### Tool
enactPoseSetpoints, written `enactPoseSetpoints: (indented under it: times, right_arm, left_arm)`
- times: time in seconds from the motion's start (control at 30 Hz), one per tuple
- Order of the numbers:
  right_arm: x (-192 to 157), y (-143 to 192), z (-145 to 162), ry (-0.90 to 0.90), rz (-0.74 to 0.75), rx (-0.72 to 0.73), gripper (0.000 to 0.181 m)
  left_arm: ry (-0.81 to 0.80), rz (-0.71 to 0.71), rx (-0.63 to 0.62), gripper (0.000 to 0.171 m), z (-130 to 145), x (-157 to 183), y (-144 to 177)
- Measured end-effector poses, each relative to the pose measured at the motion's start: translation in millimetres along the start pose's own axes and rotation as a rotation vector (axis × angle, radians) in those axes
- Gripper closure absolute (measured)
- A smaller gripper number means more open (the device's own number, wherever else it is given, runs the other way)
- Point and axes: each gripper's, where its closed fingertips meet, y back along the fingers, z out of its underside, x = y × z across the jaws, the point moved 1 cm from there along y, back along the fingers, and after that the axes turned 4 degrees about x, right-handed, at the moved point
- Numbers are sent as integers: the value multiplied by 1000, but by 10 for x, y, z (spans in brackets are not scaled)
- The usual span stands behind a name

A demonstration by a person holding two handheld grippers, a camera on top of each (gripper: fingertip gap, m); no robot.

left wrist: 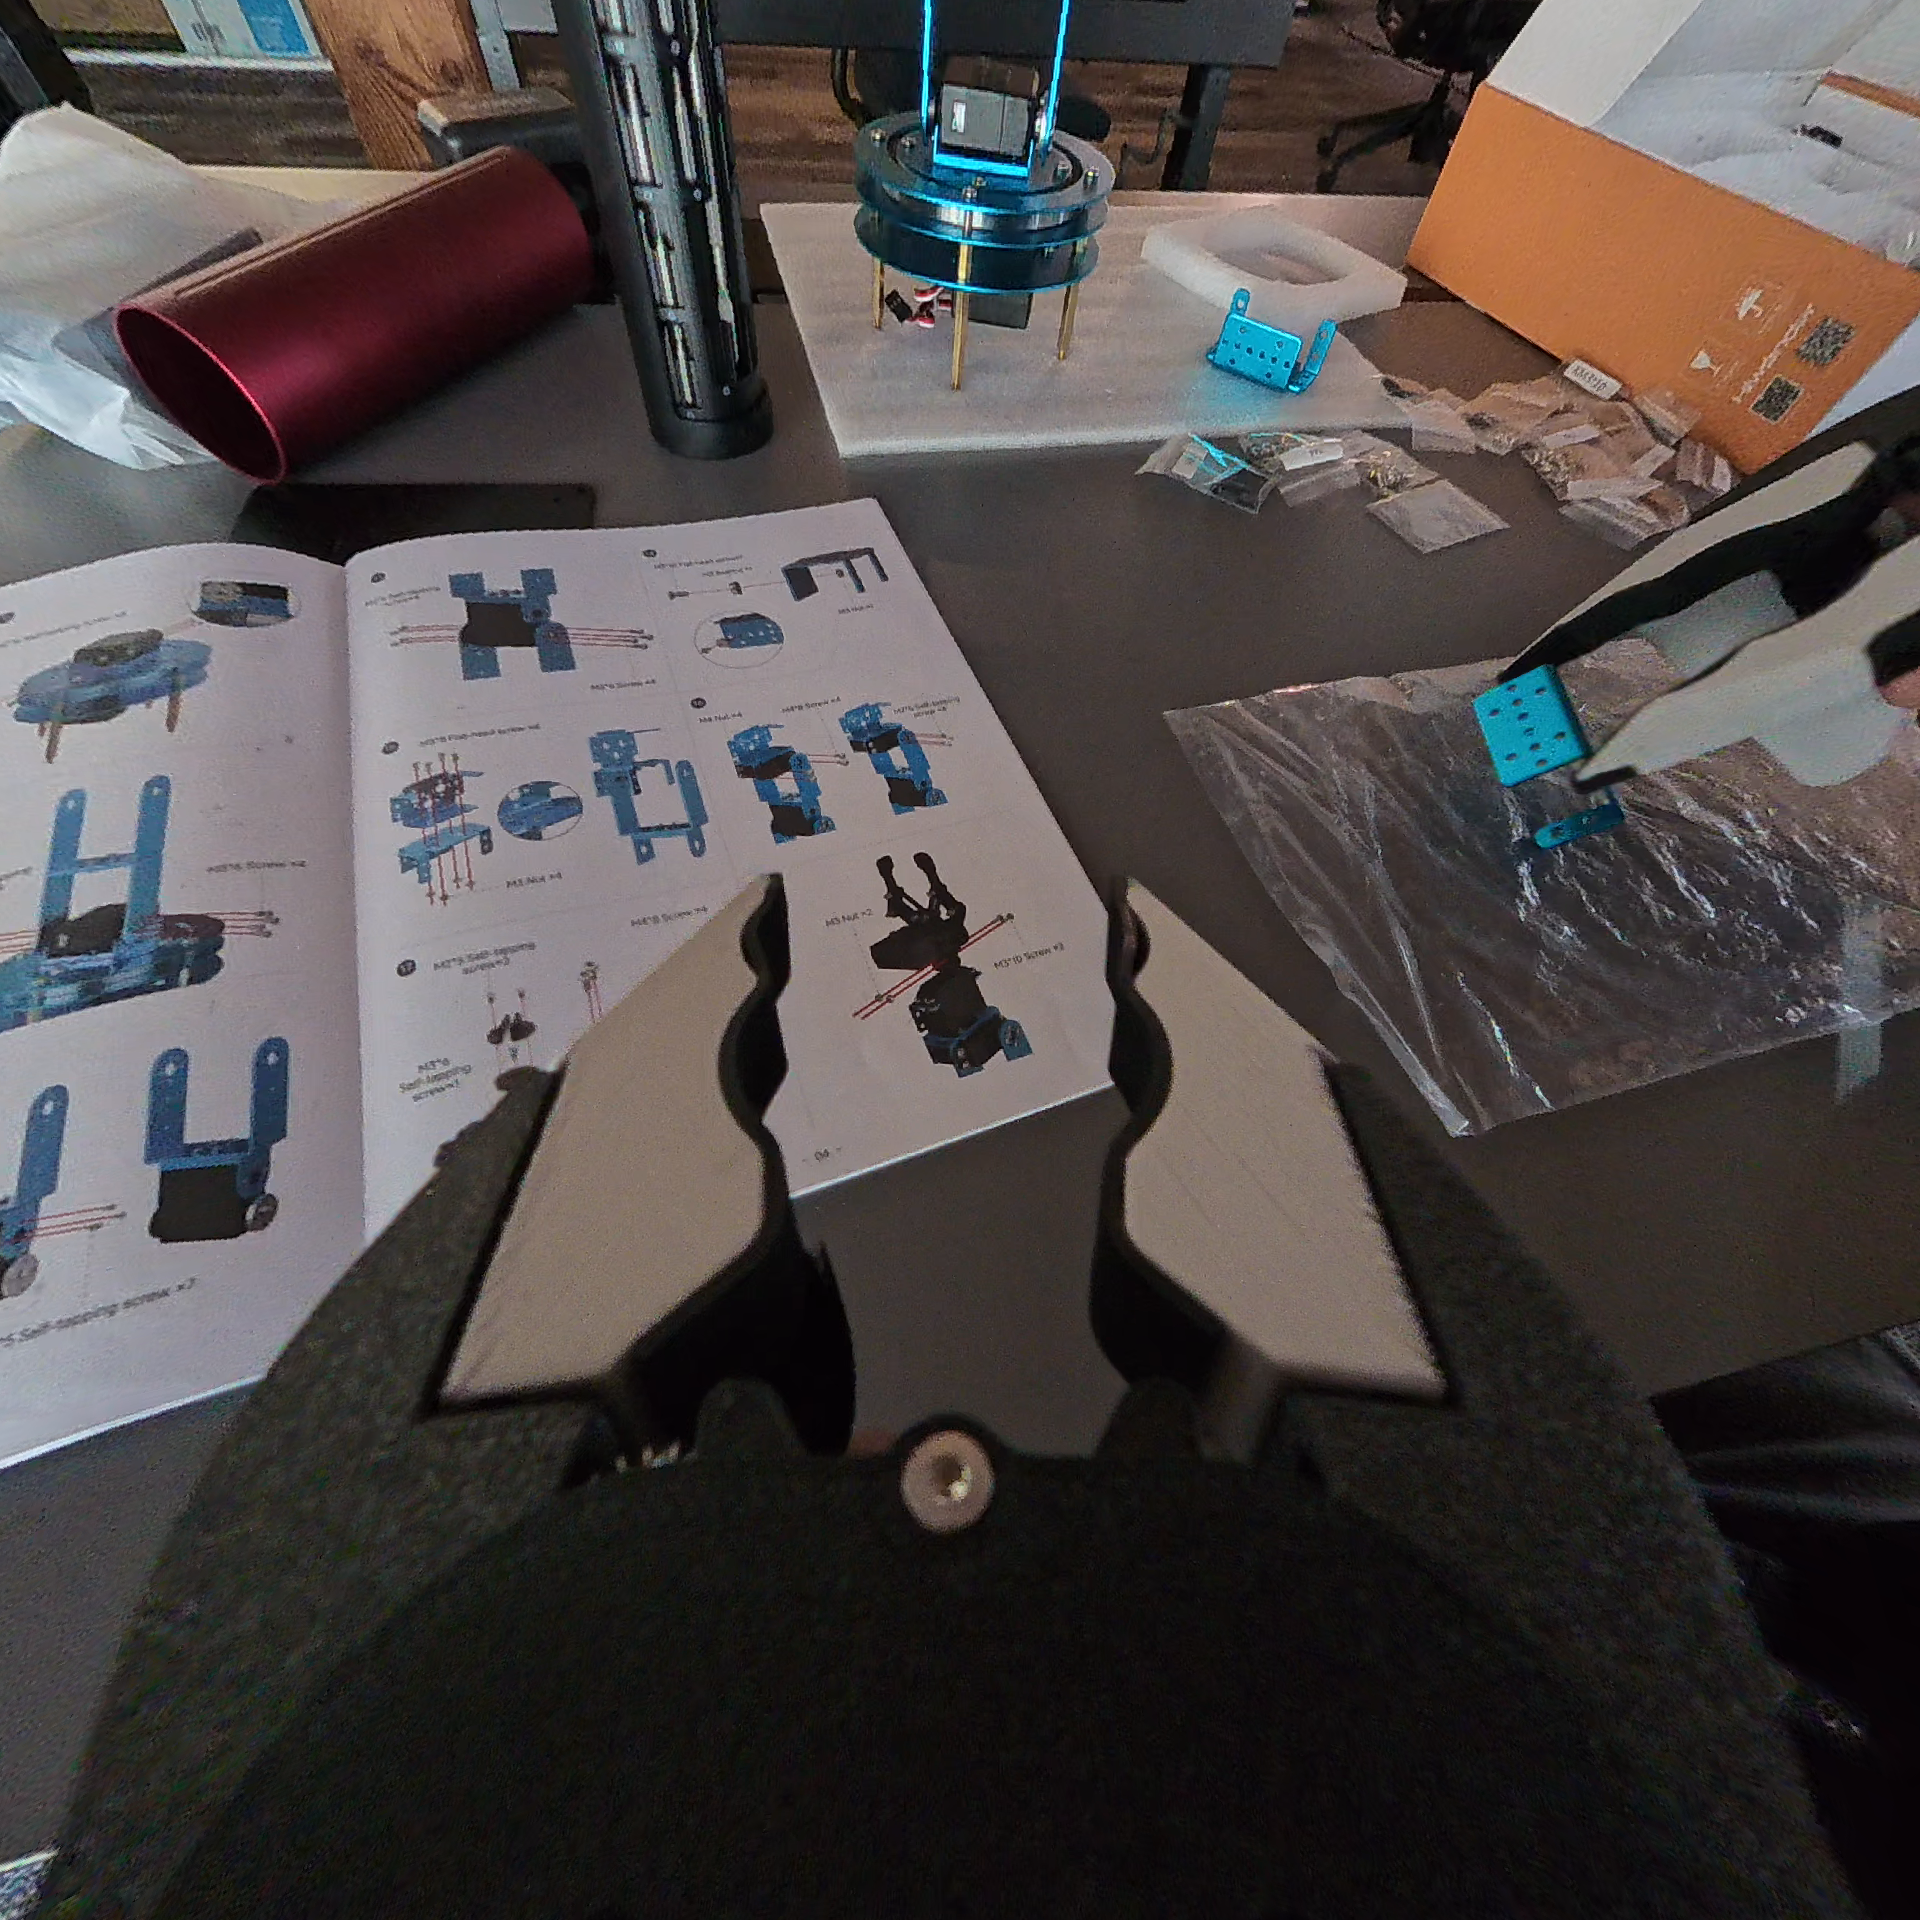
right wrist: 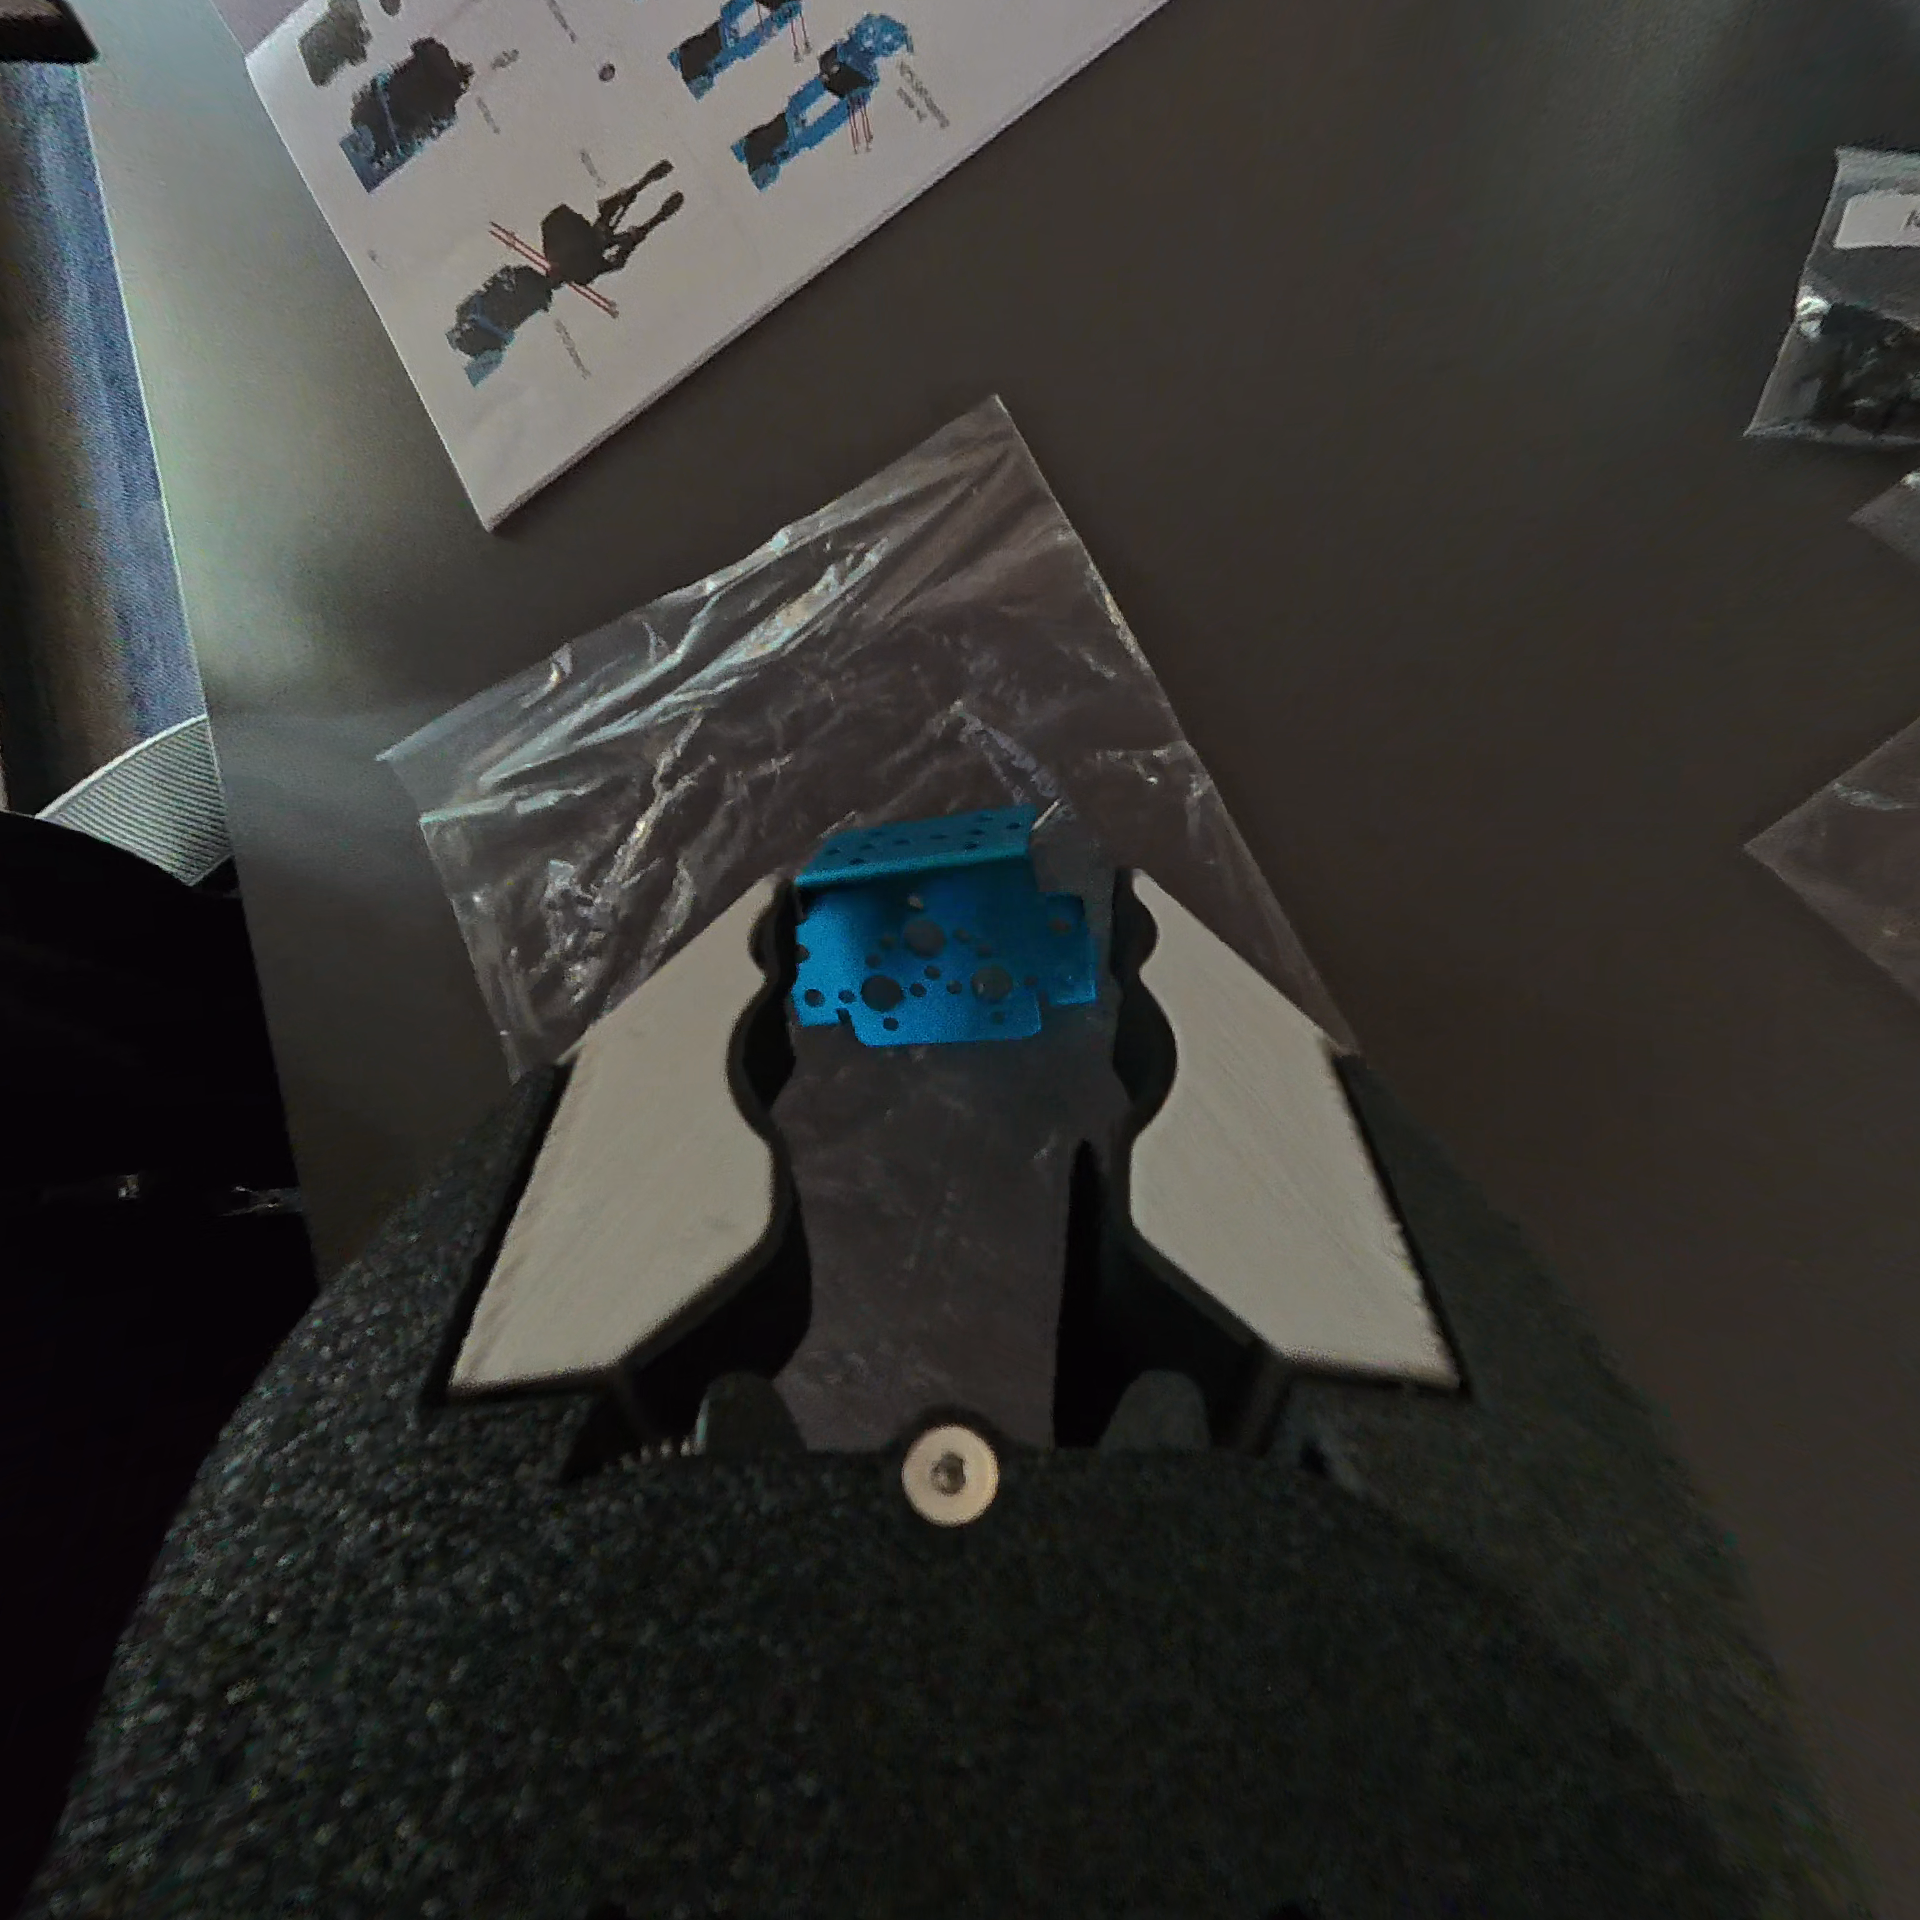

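My right gripper (right wrist: 951, 894) is shut on a blue perforated metal bracket (right wrist: 935, 966) and holds it just above a crumpled clear plastic bag (right wrist: 779, 675) on the dark table. In the left wrist view this gripper (left wrist: 1548, 727) comes in from the right with the bracket (left wrist: 1527, 722) between its tips, over the bag (left wrist: 1558, 956). My left gripper (left wrist: 951, 904) is open and empty. It hovers over the lower right corner of an open assembly manual (left wrist: 623, 779), which also shows in the right wrist view (right wrist: 644, 208).
A partly built blue robot base (left wrist: 977, 187) and a second blue bracket (left wrist: 1268, 343) stand on a white foam sheet (left wrist: 1039, 405). A red cylinder (left wrist: 353, 301), a black column (left wrist: 675, 229), several small screw bags (left wrist: 1455, 468) and an orange box (left wrist: 1662, 260) ring the far side. The black column (left wrist: 675, 229) lies around 30 cm away from my left fingertips.
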Motion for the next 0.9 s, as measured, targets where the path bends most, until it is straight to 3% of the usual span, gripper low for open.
enactPoseSetpoints:
  times: [0.2, 0.37, 0.57, 0.67, 0.9]
  right_arm:
    - [12, 197, 54, 76, 36, 44, 105]
    - [-1, 34, 140, 149, 84, 21, 98]
    - [-100, -130, 12, 148, 72, 54, 99]
    - [-22, -200, 49, 182, 145, 23, 110]
    - [34, 50, -14, 156, 141, 62, 115]
  left_arm:
    - [8, -10, -16, 110, 80, -12, 9]
    - [8, 0, -17, 110, 63, 0, -23]
    - [-11, 8, 1, 110, 17, 33, -3]
    - [-2, 4, -5, 110, 51, 7, -6]
    - [-1, -26, 1, 110, 66, -124, 9]
